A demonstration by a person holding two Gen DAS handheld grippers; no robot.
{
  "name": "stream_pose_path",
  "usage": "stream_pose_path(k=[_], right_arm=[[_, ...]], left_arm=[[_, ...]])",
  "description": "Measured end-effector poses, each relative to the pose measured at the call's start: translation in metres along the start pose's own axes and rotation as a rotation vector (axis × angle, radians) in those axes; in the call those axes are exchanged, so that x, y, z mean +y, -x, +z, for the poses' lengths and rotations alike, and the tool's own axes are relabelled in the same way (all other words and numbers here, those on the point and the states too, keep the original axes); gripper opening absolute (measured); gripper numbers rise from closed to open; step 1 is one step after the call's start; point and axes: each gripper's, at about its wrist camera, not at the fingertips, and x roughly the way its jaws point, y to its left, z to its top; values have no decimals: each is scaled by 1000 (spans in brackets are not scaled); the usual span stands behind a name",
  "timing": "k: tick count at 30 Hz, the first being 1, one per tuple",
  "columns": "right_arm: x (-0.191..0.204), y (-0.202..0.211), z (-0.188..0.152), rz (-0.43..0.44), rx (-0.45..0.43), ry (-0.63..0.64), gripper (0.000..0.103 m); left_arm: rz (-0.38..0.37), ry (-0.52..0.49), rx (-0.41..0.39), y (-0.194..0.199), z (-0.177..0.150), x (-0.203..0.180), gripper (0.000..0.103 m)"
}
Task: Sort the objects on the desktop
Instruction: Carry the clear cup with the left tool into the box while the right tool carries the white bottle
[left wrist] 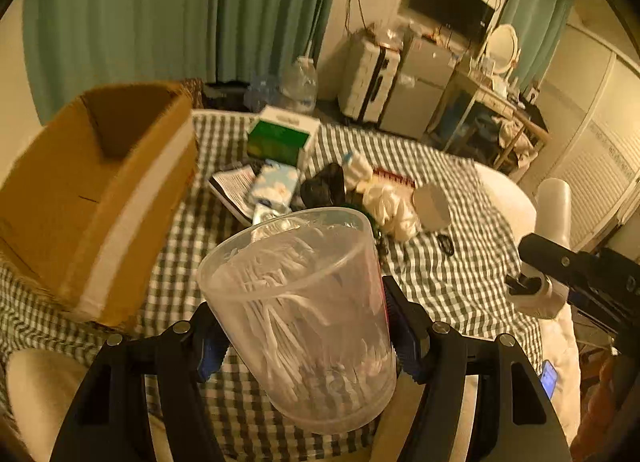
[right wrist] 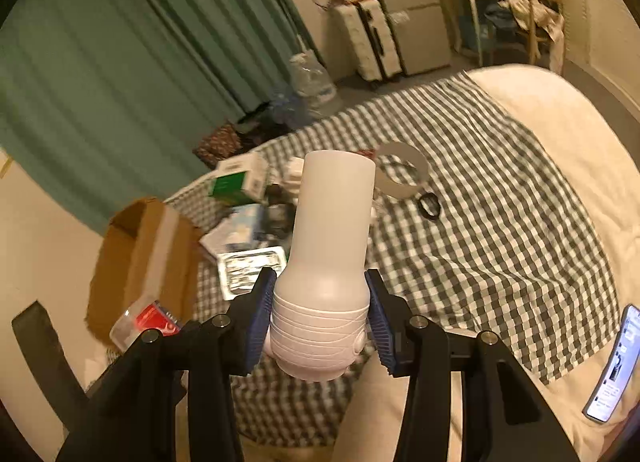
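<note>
My left gripper [left wrist: 306,326] is shut on a clear plastic tub of white floss picks [left wrist: 304,310], held above the checked cloth beside an open cardboard box [left wrist: 100,190]. My right gripper [right wrist: 320,310] is shut on a white bottle-shaped device [right wrist: 326,254], held upright above the cloth; it also shows at the right of the left wrist view [left wrist: 550,246]. The box [right wrist: 140,258] lies to its left, and the tub with a red label [right wrist: 146,322] shows at lower left.
On the checked cloth [left wrist: 460,274] lie a green and white carton [left wrist: 280,136], a blue tissue pack [left wrist: 276,182], a booklet [left wrist: 232,186], a black bag [left wrist: 324,186], white gloves [left wrist: 390,206], a tape ring [right wrist: 400,170], a black hair tie [right wrist: 429,206] and a foil tray [right wrist: 248,268]. A phone [right wrist: 612,366] lies at right.
</note>
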Motion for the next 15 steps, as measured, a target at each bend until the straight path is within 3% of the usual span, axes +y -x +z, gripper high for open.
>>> stream_pose_path(k=[6, 15], right_arm=[[33, 38, -7, 24, -36, 81, 45], [91, 35, -11, 63, -23, 178, 45]], left_arm=[[40, 44, -50, 28, 23, 32, 69], [132, 94, -127, 58, 63, 107, 69]])
